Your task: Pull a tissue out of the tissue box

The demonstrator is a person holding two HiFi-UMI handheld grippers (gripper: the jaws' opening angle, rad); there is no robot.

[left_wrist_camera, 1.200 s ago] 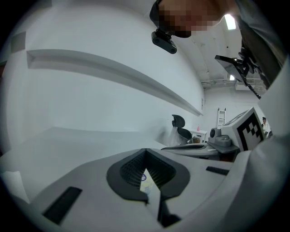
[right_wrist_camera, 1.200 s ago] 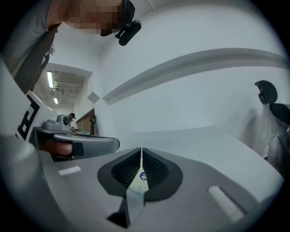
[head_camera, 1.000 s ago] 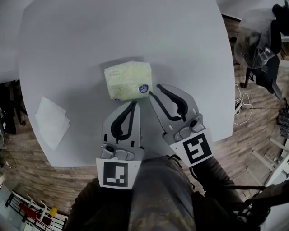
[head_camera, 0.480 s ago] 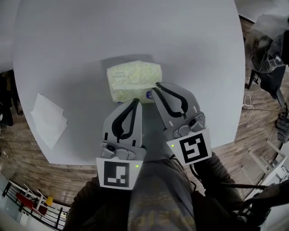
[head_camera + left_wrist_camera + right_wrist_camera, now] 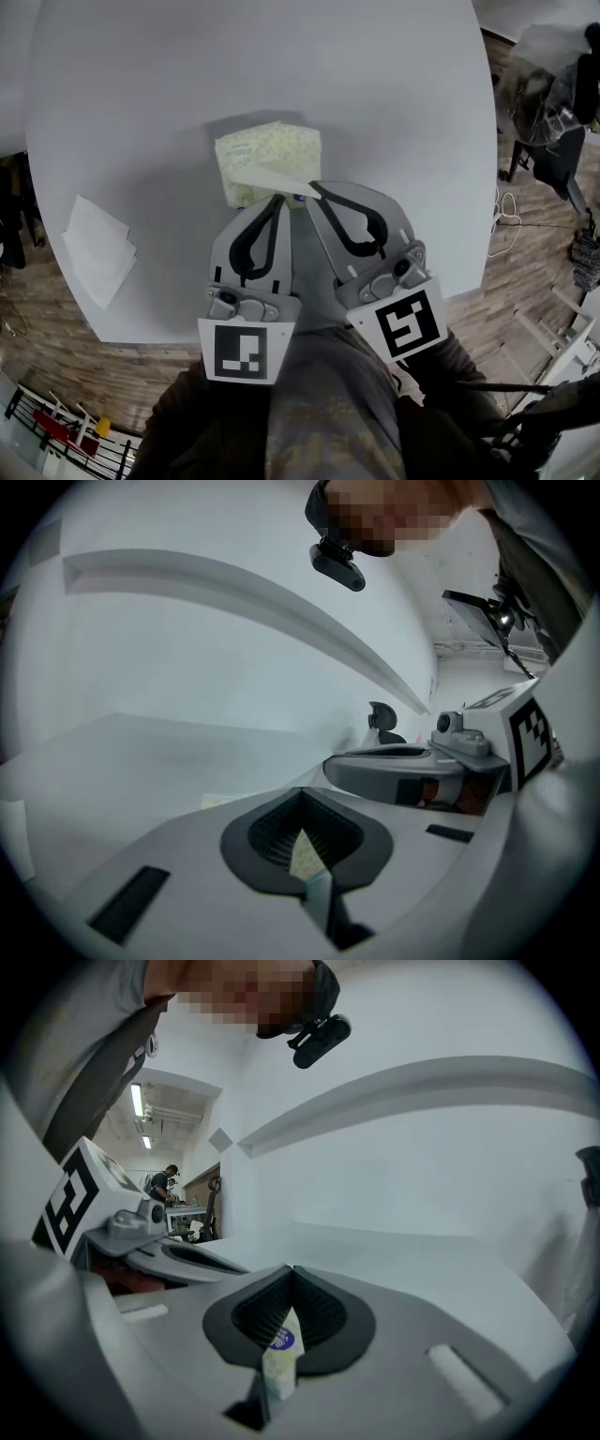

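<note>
A soft tissue pack (image 5: 265,152) with a pale yellow-green pattern lies mid-table, and a white fold (image 5: 272,178) shows along its near edge. My left gripper (image 5: 278,199) meets that near edge; in the left gripper view it (image 5: 309,860) is shut, with a pale patterned sliver of the pack (image 5: 305,853) between the jaws. My right gripper (image 5: 313,187) is at the pack's near right corner. In the right gripper view it (image 5: 279,1354) is shut on the pack's end (image 5: 280,1346), which carries a round blue sticker.
The round grey table (image 5: 375,84) carries two loose white tissues (image 5: 98,248) near its left edge. The table's rim runs just below my grippers. A dark chair (image 5: 553,141) and cables stand on the wooden floor at the right.
Both grippers have pushed forward onto the pack's near edge. The pack has shifted slightly left, and a white fold now shows at its near side.
</note>
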